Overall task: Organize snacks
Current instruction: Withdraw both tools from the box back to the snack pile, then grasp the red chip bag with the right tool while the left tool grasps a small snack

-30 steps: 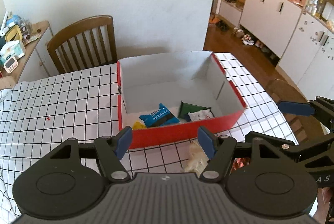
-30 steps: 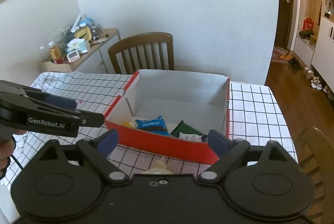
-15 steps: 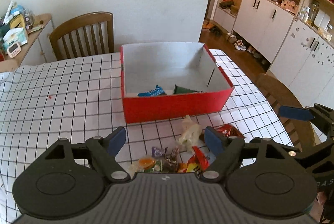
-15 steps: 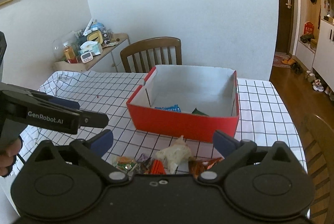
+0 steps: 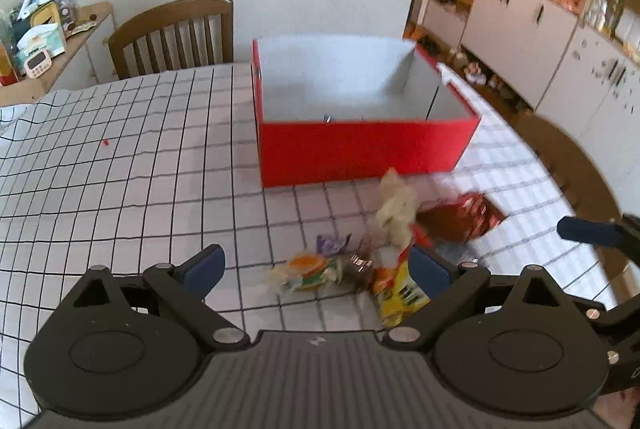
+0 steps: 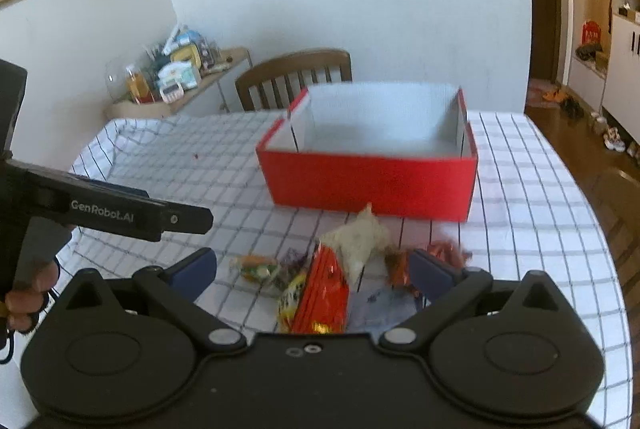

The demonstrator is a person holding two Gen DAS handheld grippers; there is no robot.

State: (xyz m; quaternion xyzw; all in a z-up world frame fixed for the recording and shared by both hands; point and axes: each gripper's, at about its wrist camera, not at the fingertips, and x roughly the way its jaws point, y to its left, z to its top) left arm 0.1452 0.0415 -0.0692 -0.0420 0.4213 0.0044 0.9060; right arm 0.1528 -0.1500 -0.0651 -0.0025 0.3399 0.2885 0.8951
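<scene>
Two grippers hover above a pile of snacks [image 5: 360,261] on the table [image 5: 120,169]. Left gripper [image 5: 316,265]: its jaws have just been opening and now stand wide apart, with nothing pressed between its blue pads; several packets lie on the cloth below the gap. Right gripper [image 6: 312,265]: jaws likewise spread wide, clamped on nothing. Beneath the right gripper lie an orange-red packet [image 6: 324,293], a crumpled pale bag [image 6: 360,237] just beyond it, a small green-and-orange packet [image 6: 252,265] to the left and a reddish-brown wrapper [image 6: 440,253] to the right, all close together and partly overlapping; motion blur hides their labels. Beyond the pile, apart from it, stands an open red box [image 6: 372,181] with white inner walls; its contents cannot be made out from this low angle. A black-gridded white cloth covers the table. A wooden chair [image 6: 296,77] stands behind the box against the white wall, and a cluttered side shelf [image 6: 180,85] lies to its left.
</scene>
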